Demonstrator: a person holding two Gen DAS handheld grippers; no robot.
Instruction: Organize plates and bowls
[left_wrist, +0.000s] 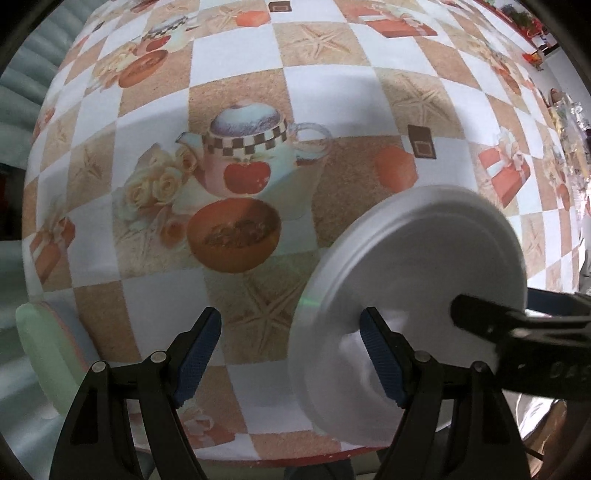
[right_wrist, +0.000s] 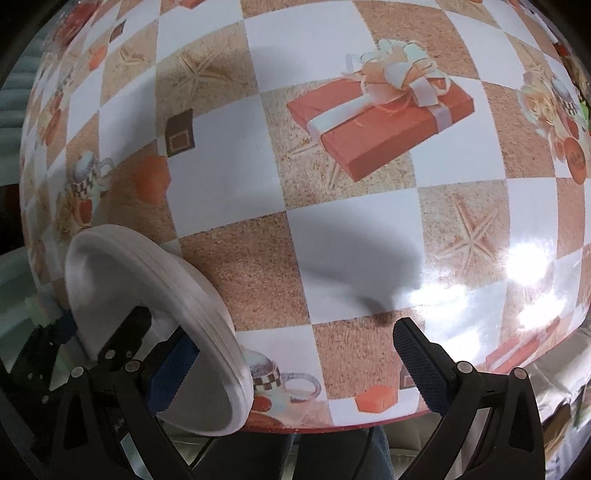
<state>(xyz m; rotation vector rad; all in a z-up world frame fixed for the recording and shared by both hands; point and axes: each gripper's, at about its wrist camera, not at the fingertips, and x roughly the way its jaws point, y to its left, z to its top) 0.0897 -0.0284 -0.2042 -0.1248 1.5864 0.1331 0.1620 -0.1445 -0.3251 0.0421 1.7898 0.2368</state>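
White foam plates (left_wrist: 417, 280) (stacked, tilted) are seen at lower right of the left wrist view over the patterned tablecloth (left_wrist: 236, 66); left gripper (left_wrist: 291, 354) and right gripper (right_wrist: 291, 362) are both spread wide, gripping nothing.

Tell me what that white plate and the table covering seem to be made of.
White plate: likely foam or light plastic, matte, with soft moulded rim rings; ceramic cannot be ruled out. Table covering: probably vinyl oilcloth, printed checks and pictures, glossy, with bright glare patches.
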